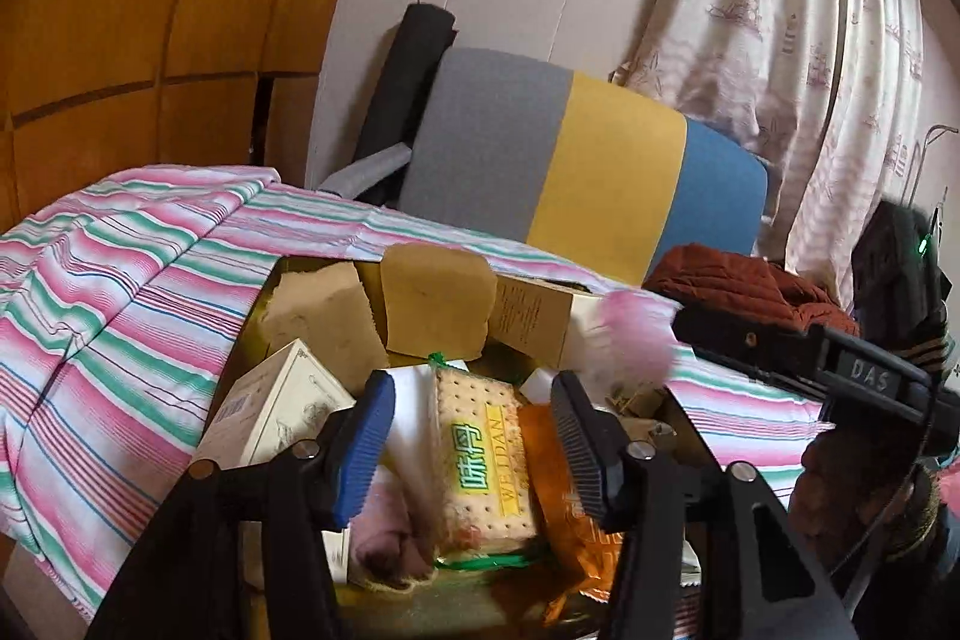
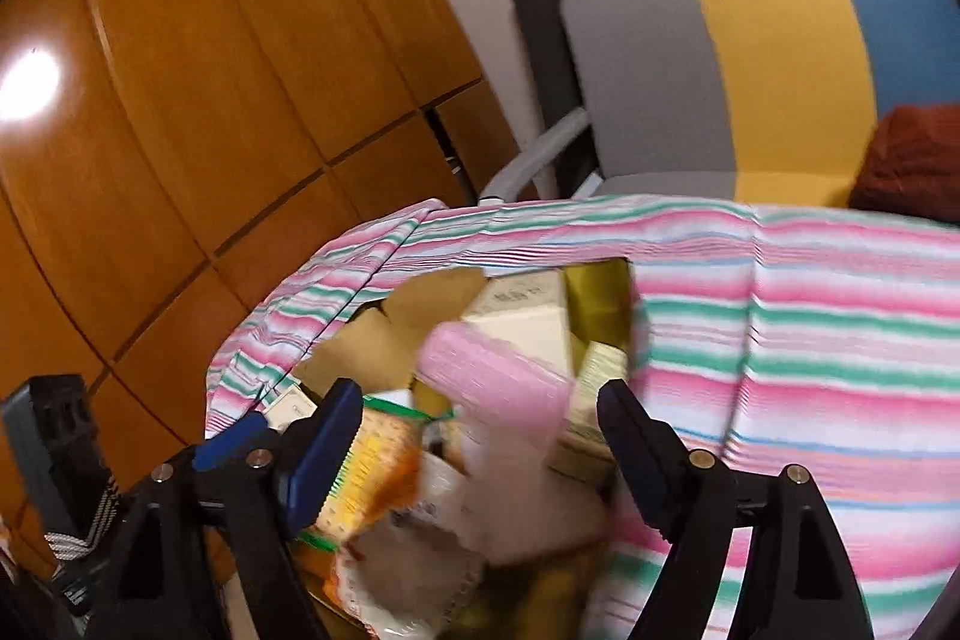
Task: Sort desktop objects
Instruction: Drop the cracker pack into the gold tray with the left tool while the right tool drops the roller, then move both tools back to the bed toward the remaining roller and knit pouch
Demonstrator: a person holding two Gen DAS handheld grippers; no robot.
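A gold-lined box (image 1: pixel 259 311) sits sunk in a striped cloth and holds several items. Among them are a cracker pack (image 1: pixel 480 454) printed WEIDAN, an orange packet (image 1: pixel 561 508), a cream carton (image 1: pixel 270 406) and torn cardboard pieces (image 1: pixel 432 298). My left gripper (image 1: pixel 474 442) hangs open above the cracker pack, touching nothing. My right gripper (image 2: pixel 480 436) is open wide over the same box (image 2: pixel 600 292). A blurred pink fluffy object (image 2: pixel 492 388) lies between its fingers without touching them. That pink object (image 1: pixel 636 334) shows just off the right gripper's black body (image 1: pixel 840 370).
The pink, green and white striped cloth (image 1: pixel 120 292) covers the surface around the box. Behind it stand a grey, yellow and blue chair back (image 1: pixel 576 160), a rust-red jacket (image 1: pixel 750 280), wooden panelling (image 1: pixel 120 10) and a patterned curtain (image 1: pixel 810 10).
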